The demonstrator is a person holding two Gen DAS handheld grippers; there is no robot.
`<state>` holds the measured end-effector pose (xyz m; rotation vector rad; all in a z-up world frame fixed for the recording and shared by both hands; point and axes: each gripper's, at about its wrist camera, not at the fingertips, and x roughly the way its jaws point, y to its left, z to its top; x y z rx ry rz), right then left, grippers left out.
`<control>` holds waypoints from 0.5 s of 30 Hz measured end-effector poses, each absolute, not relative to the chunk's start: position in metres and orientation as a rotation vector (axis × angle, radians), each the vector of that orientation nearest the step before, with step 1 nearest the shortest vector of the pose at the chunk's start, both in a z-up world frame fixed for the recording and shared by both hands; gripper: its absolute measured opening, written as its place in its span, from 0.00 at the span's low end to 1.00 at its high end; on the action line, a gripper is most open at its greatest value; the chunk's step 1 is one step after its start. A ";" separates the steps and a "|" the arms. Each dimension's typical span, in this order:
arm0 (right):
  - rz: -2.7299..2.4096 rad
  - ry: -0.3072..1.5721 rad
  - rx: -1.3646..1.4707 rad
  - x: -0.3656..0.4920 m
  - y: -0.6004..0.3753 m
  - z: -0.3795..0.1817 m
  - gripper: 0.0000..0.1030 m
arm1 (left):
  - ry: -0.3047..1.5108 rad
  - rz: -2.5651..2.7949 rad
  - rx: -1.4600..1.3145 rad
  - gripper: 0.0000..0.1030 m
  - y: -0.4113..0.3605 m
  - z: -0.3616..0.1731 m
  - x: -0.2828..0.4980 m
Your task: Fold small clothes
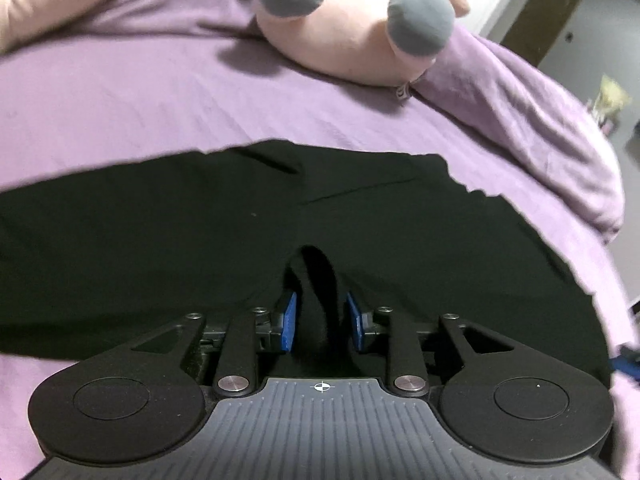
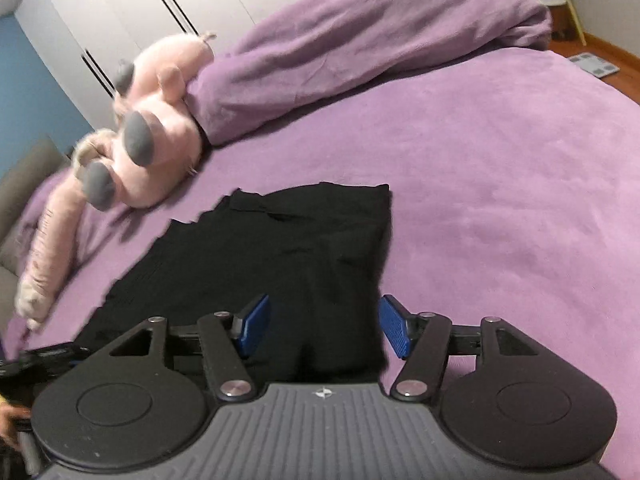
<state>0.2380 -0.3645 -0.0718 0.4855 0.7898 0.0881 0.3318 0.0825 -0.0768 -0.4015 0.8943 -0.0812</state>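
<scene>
we see two grippers and one black garment [image 1: 200, 240]. the left gripper [image 1: 322, 316] stands slightly apart, a raised fold of cloth between its pads, not visibly pressed. the right gripper [image 2: 324, 328] is spread wide over the garment's right edge. one pink plush toy [image 2: 160, 128] lies at ten o'clock; open purple bed sheet [image 2: 500, 200] runs toward three o'clock.

Home bedroom, purple bed [image 2: 500, 152], plush toy [image 2: 160, 136], wardrobe [image 2: 132, 12]
</scene>
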 end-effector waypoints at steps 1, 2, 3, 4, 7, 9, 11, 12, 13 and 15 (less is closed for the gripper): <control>0.068 0.802 0.469 0.245 -0.362 -0.075 0.58 | 0.901 -0.087 -0.417 0.25 0.084 -0.078 0.336; 0.053 0.804 0.458 0.252 -0.360 -0.079 0.58 | 0.902 -0.083 -0.413 0.12 0.083 -0.078 0.337; 0.050 0.804 0.454 0.257 -0.359 -0.081 0.57 | 0.903 -0.079 -0.404 0.08 0.083 -0.078 0.339; 0.050 0.807 0.453 0.261 -0.358 -0.083 0.55 | 0.896 -0.080 -0.394 0.08 0.083 -0.076 0.340; 0.051 0.811 0.405 0.271 -0.350 -0.089 0.32 | 0.830 -0.102 -0.349 0.07 0.078 -0.065 0.338; 0.038 0.798 0.352 0.272 -0.346 -0.088 0.06 | 0.781 -0.112 -0.307 0.07 0.073 -0.054 0.339; 0.024 0.734 0.342 0.267 -0.347 -0.083 0.04 | 0.733 -0.116 -0.273 0.07 0.070 -0.043 0.339; 0.008 0.702 0.341 0.265 -0.348 -0.080 0.04 | 0.712 -0.114 -0.254 0.07 0.069 -0.038 0.339; -0.004 0.677 0.340 0.262 -0.349 -0.077 0.04 | 0.691 -0.108 -0.226 0.07 0.067 -0.034 0.340; -0.011 0.674 0.347 0.262 -0.348 -0.076 0.05 | 0.672 -0.083 -0.176 0.07 0.065 -0.030 0.344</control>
